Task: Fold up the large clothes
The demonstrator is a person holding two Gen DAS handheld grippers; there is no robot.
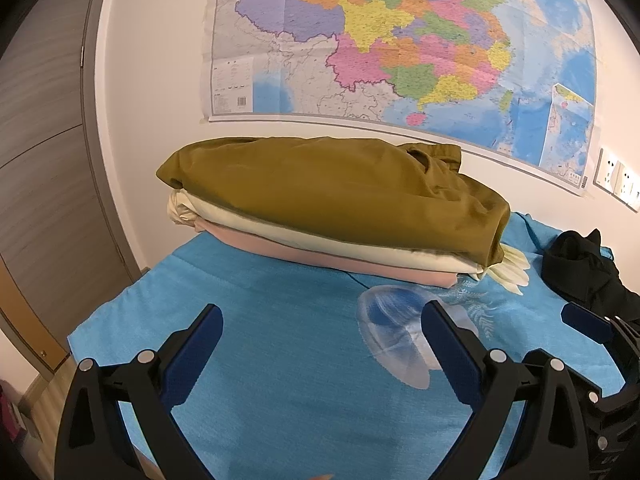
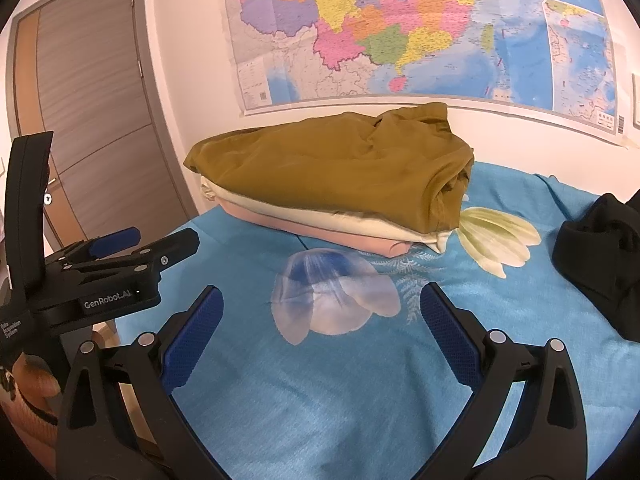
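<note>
The left gripper [image 1: 322, 326] was spread wide, its blue-padded fingers [image 1: 208, 330] holding nothing above the blue bedsheet [image 1: 280, 380]. The right gripper [image 2: 320, 306] stood just as wide apart and was likewise empty, hovering over the same sheet beside its partner; in the right wrist view the left gripper's black body crossed the lower left of the frame.

Just beyond the fingertips lay a pale jellyfish print [image 2: 332, 296] on the sheet, and past it a cream flower print [image 2: 496, 240].

Farther back, near the wall, sat a stack of folded clothes: an olive-brown garment [image 1: 332, 196] on top, a cream garment [image 1: 248, 224] under it, and a pink garment [image 1: 304, 254] at the bottom, resting on the sheet. Well apart to the right lay a crumpled black garment [image 2: 600, 268], unfolded.

A coloured map [image 1: 400, 40] hung on the wall behind the stack, wall sockets [image 1: 618, 182] to its right, and a grey-brown door [image 2: 92, 92] stood at the left.
</note>
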